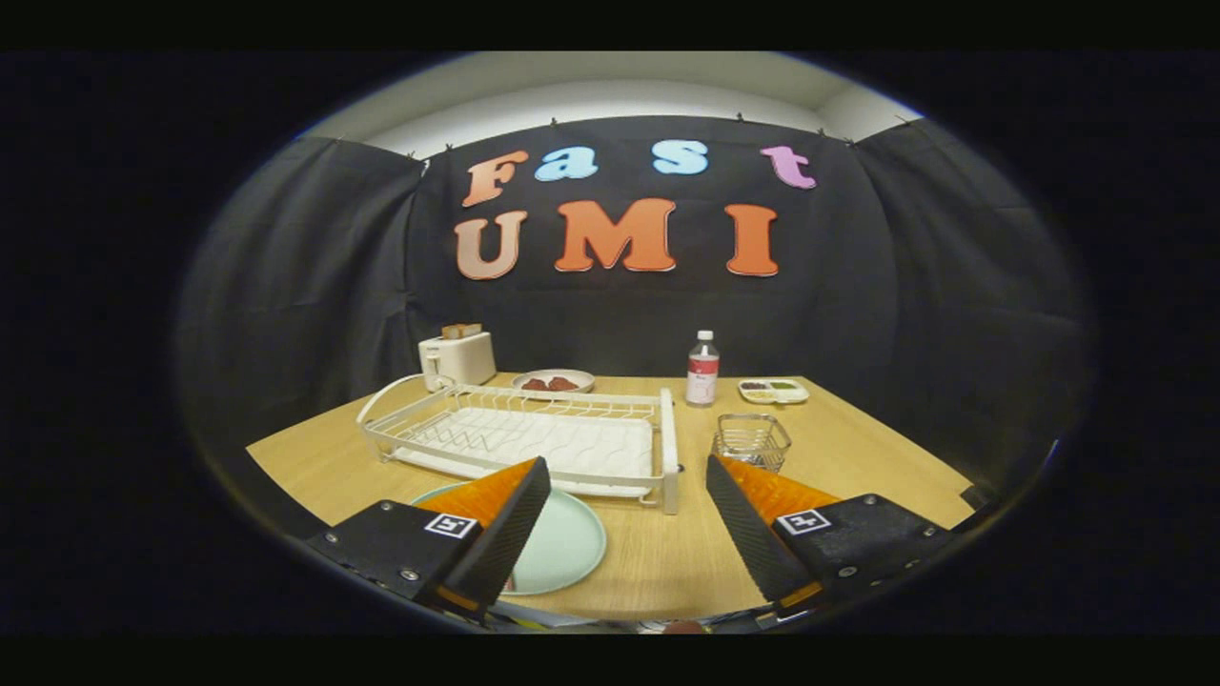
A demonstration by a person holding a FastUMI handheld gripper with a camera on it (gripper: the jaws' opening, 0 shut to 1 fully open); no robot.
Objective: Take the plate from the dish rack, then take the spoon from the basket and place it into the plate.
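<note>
Showing the spoon-fetching step: at lower left of the frame, the pale green plate (562,548) lies on the bench (667,553), out of the empty white dish rack (534,440) behind it. The gripper (629,505) hangs wide open, holding nothing. Right of centre stands the wire basket (753,441), just beyond the right finger; the spoon inside probably sits low, so approach from above, fingers centred.
</note>
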